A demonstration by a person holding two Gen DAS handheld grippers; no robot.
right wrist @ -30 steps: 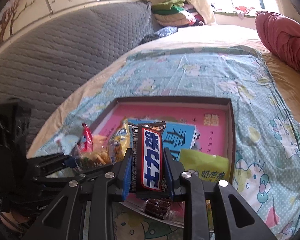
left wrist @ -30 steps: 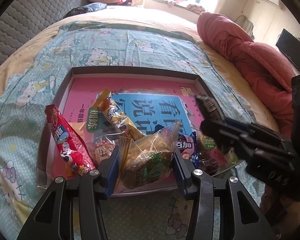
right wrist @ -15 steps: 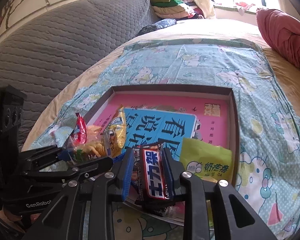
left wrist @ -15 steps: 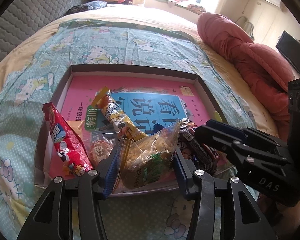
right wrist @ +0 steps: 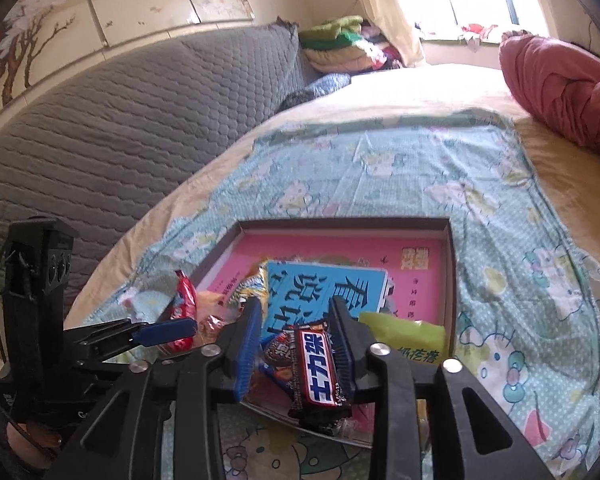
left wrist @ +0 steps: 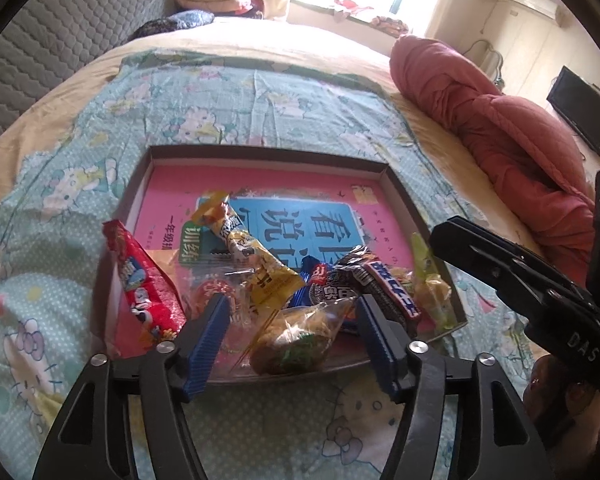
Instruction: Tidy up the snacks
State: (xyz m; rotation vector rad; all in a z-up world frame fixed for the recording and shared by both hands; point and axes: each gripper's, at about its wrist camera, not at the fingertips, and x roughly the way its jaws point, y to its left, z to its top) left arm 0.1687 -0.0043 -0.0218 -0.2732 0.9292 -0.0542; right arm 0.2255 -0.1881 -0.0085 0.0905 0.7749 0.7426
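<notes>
A shallow brown tray (left wrist: 268,154) with a pink and blue book in it lies on the bed. Snacks are piled at its near end: a red packet (left wrist: 144,284), a yellow packet (left wrist: 252,252), a clear bag of biscuits (left wrist: 300,332), a chocolate bar (left wrist: 388,286) and a green packet (right wrist: 412,338). My left gripper (left wrist: 290,322) is open, its fingers on either side of the clear bag, which rests in the tray. My right gripper (right wrist: 292,330) is open above the chocolate bar (right wrist: 318,364), which lies on the pile against the right finger.
The tray (right wrist: 450,280) sits on a blue cartoon-print sheet (left wrist: 260,96). A red duvet (left wrist: 500,132) is bunched at the right. A grey quilted headboard (right wrist: 120,112) stands at the left, folded clothes (right wrist: 340,44) by the window.
Both grippers opened. The clear bag dropped from the left gripper into the tray. The chocolate bar was lowered onto the pile and released by the right gripper.
</notes>
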